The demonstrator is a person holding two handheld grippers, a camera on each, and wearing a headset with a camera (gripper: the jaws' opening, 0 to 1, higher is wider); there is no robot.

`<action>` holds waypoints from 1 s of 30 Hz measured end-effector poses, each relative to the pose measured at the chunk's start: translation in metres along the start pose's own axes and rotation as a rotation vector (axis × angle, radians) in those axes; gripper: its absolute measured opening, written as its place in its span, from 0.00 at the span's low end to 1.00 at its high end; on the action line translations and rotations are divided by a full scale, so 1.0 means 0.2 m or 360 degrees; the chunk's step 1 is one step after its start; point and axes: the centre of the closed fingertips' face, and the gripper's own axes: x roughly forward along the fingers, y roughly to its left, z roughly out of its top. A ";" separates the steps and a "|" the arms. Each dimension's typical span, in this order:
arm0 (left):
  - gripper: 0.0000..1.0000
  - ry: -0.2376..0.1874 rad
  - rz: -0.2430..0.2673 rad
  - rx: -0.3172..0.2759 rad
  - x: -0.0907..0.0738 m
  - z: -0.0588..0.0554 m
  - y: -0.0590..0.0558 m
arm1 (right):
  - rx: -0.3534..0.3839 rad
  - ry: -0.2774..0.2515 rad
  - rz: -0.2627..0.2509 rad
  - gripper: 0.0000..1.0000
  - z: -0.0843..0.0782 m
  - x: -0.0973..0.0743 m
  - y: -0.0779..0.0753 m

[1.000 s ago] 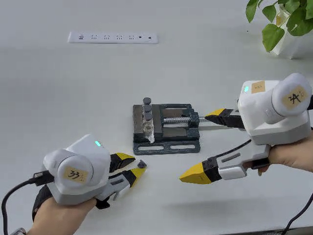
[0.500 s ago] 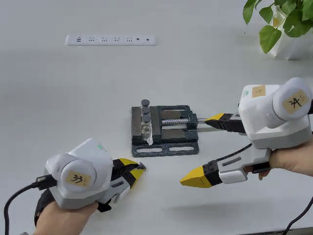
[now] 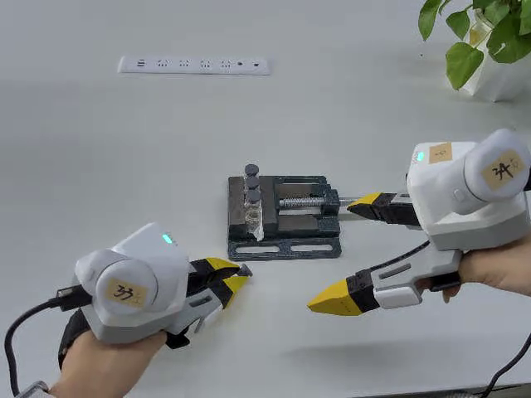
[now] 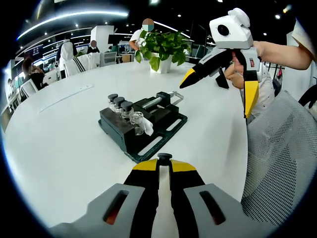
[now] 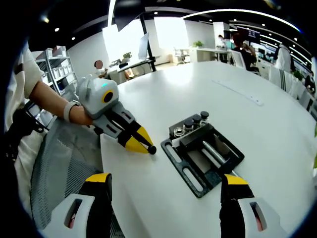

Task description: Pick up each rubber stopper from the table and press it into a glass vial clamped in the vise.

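A dark vise stands mid-table and clamps a row of glass vials. Three vials carry dark stoppers; the nearest vial is unstoppered. My left gripper rests low at the front left, shut on a small dark rubber stopper, short of the vise. The stopper sits pinched at the jaw tips in the left gripper view. My right gripper hovers right of the vise, wide open, with nothing between its jaws. The right gripper view shows the left gripper and vise.
A white power strip lies at the far side of the table. A potted plant stands at the back right. The table's near edge runs just behind both hands. People and chairs are in the room beyond.
The left gripper's jaws, slightly apart a second ago, have come together on the stopper. The right gripper has stayed put and open.
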 end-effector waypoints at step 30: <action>0.03 -0.0295 -0.0300 0.0145 -0.10 0.36 -0.21 | -0.0078 -0.0017 0.0330 0.48 0.21 -0.01 0.17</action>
